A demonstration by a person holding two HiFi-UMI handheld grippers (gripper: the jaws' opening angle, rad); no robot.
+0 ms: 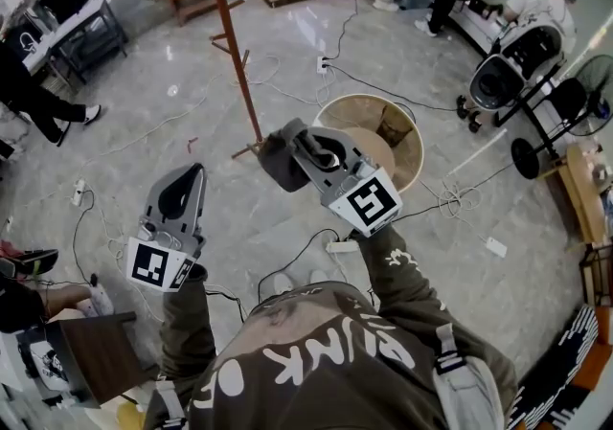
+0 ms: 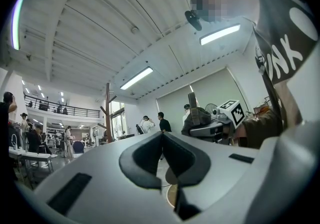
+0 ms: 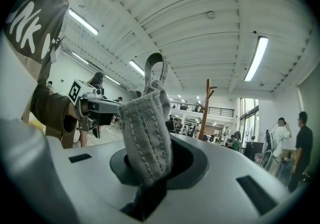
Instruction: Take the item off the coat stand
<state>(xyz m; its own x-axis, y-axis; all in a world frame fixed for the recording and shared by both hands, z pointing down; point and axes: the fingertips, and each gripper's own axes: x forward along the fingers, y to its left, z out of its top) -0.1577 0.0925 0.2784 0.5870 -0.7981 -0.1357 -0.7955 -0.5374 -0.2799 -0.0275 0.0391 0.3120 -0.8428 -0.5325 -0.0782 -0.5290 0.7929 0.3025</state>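
The coat stand is a brown wooden pole rising from the marble floor, up and left of my right gripper. That gripper is shut on a grey fabric item, held in the air clear of the stand. In the right gripper view the stitched grey fabric stands up between the jaws, a strap loop on top, and the stand is far behind. My left gripper hovers lower left, shut with nothing in it; its pads meet at the tip.
A round woven basket sits on the floor below the right gripper. Cables and a power strip lie across the floor. Fans stand at the right, a dark stool at lower left, people along the edges.
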